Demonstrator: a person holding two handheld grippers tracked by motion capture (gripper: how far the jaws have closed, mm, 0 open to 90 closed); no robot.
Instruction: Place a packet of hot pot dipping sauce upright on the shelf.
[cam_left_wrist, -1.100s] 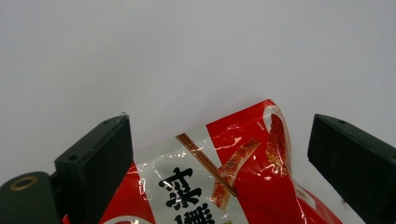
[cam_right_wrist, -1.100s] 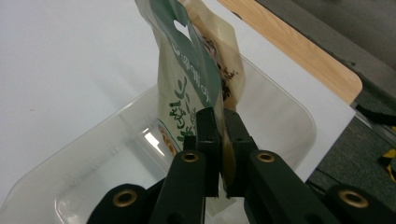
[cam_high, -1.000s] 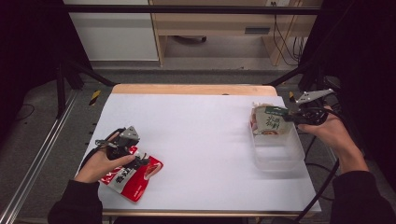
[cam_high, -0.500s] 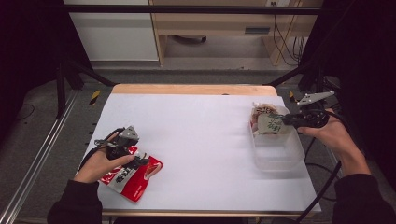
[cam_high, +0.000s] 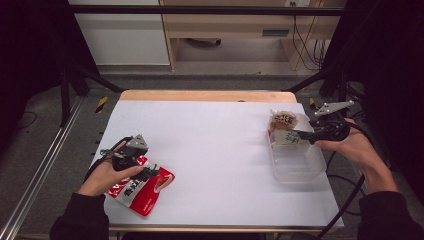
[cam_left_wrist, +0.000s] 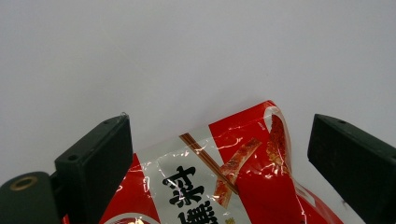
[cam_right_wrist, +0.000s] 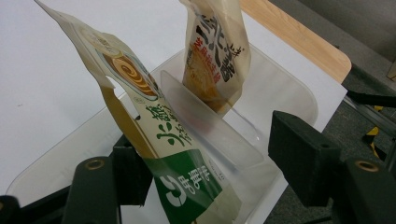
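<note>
R gripper (cam_right_wrist: 210, 172): my jaws have just been opening, now spread wide; green-and-cream snack pouch (cam_right_wrist: 154, 140) leans on one jaw, far pad clear, inside clear plastic tray (cam_high: 295, 165) at table's right edge. L gripper (cam_left_wrist: 219, 163): jaws spread, straddling red snack packet (cam_left_wrist: 233, 177), no pinch.

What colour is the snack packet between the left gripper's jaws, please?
Red, with a clear panel and black characters, best in the left gripper view: snack packet.
</note>
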